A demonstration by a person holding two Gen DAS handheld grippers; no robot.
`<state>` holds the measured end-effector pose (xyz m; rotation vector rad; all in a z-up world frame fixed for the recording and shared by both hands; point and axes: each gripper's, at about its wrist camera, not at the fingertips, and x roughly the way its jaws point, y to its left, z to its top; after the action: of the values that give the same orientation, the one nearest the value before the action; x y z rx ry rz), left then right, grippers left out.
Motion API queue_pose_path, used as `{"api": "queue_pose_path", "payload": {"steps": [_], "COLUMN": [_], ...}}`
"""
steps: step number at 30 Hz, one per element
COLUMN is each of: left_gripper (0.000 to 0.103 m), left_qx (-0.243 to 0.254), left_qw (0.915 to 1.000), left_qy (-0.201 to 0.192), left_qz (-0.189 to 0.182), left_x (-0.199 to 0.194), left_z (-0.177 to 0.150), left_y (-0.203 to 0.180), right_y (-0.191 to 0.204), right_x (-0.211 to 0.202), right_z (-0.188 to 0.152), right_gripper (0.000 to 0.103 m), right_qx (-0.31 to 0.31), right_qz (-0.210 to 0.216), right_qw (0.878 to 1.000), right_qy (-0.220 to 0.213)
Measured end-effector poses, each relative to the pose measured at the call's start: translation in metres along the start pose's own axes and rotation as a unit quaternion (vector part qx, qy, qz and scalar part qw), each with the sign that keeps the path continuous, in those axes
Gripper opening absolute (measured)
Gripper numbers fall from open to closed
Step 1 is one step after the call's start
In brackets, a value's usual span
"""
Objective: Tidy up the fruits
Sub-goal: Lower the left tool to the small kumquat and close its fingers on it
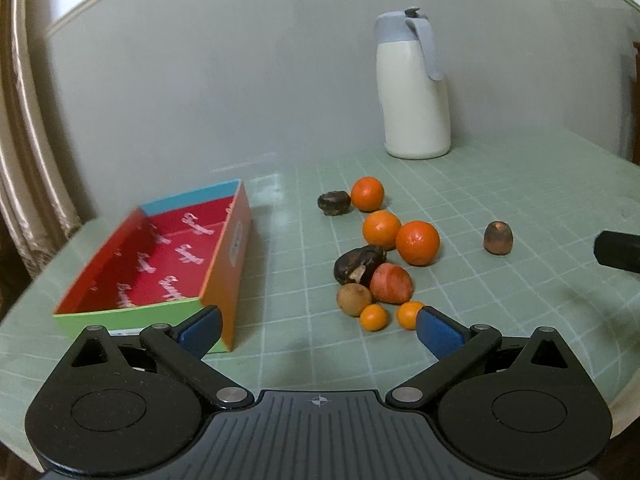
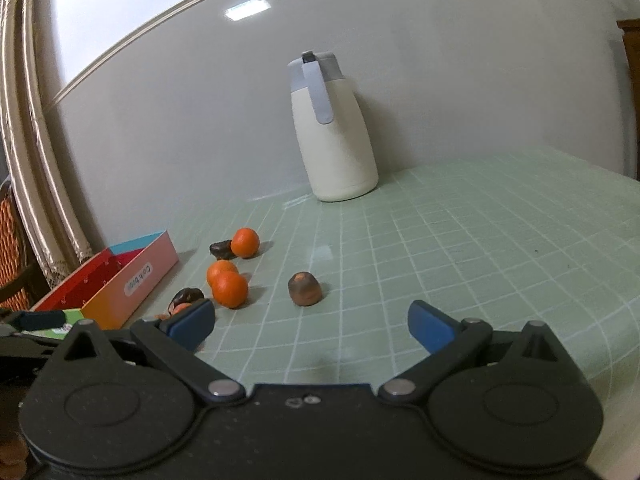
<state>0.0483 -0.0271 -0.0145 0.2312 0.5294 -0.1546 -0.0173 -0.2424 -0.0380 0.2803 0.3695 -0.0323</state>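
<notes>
A colourful cardboard box [image 1: 224, 264] with a red, empty inside lies on the left of the table; it also shows in the right wrist view [image 2: 132, 280]. To its right lies a cluster of fruits: three oranges [image 1: 417, 242], two small kumquats [image 1: 374, 317], a red fruit [image 1: 391, 283], a tan round fruit [image 1: 353, 299] and two dark fruits [image 1: 358, 264]. One brown fruit [image 1: 498, 238] lies apart, also in the right wrist view [image 2: 305, 289]. My left gripper [image 1: 318, 330] is open and empty, near the box corner. My right gripper [image 2: 312, 324] is open and empty, just before the brown fruit.
A white thermos jug [image 1: 414, 88] with a grey lid stands at the back against the wall, also in the right wrist view [image 2: 334, 128]. The table has a pale green grid cloth [image 2: 480, 240]. A curtain [image 1: 24, 160] hangs at the left.
</notes>
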Motion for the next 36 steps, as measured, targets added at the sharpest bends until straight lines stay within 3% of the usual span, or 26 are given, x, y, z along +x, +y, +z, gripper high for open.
{"api": "queue_pose_path", "payload": {"steps": [3, 5, 10, 14, 22, 25, 36], "left_gripper": [0.098, 0.072, 0.070, 0.053, 0.050, 0.040, 0.040], "left_qx": [-0.014, -0.015, -0.007, 0.004, 0.007, 0.010, 0.020], "left_qw": [0.9997, 0.9994, 0.9994, 0.9989, 0.9982, 0.9981, 0.9976], "left_qy": [0.000, 0.006, 0.004, 0.002, 0.000, -0.001, -0.006], "left_qz": [-0.018, -0.029, -0.032, -0.047, -0.060, -0.061, -0.066], "left_x": [0.007, 0.011, 0.020, 0.023, 0.029, 0.030, 0.030], "left_z": [-0.001, -0.001, -0.005, -0.005, -0.006, -0.006, -0.005], "left_y": [0.000, -0.004, -0.019, -0.030, -0.042, -0.046, -0.055], "right_y": [-0.002, -0.004, -0.005, -0.005, -0.011, -0.013, -0.019], "right_x": [0.002, 0.001, 0.001, 0.001, 0.003, 0.005, 0.006], "right_z": [0.001, 0.002, 0.003, 0.002, 0.002, 0.003, 0.001], "right_gripper": [0.103, 0.103, 0.103, 0.103, 0.103, 0.103, 0.103], "right_qx": [0.005, 0.007, 0.011, 0.011, 0.019, 0.022, 0.028], "right_qz": [0.000, 0.000, 0.000, 0.002, -0.001, -0.007, -0.032], "right_qw": [1.000, 1.000, 1.000, 1.000, 1.000, 1.000, 0.999], "right_qy": [0.000, -0.002, -0.005, -0.005, 0.000, 0.004, 0.009]}}
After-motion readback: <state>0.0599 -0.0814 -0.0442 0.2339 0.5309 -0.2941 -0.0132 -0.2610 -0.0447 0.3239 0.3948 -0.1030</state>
